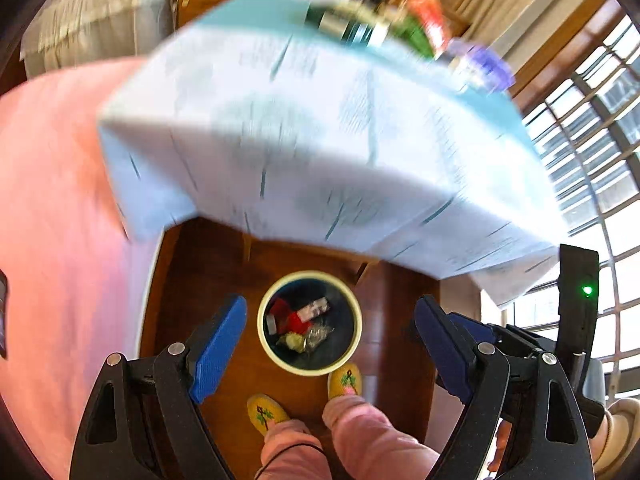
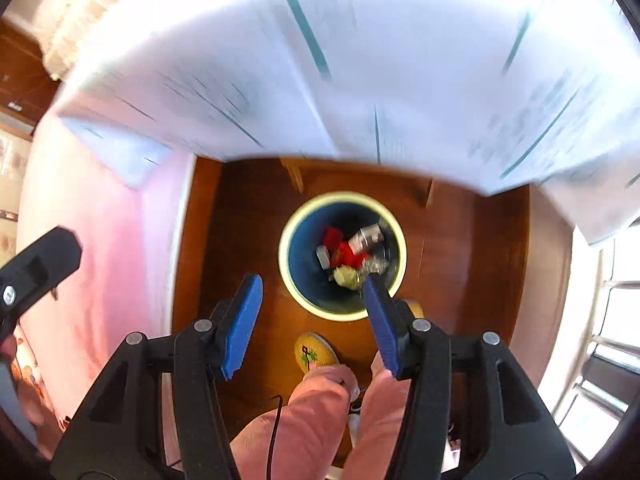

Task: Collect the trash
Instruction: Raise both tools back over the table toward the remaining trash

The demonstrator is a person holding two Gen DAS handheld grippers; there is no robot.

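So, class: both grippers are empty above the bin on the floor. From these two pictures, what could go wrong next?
1. The bin stands right at the person's slippers; a step could tip it.
2. More items sit at the far edge of the table, and the hanging cloth could snag a gripper reaching for them.
3. Both views are blurred, so aiming the left gripper or right gripper may be off.

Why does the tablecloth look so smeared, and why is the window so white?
Left wrist view: the tablecloth and the items on the table are streaked by motion blur, while the tool's blue pads stay crisp; the window is blown out by daylight. Right wrist view: same smearing, the bin only slightly soft, edges bent by the fisheye lens.
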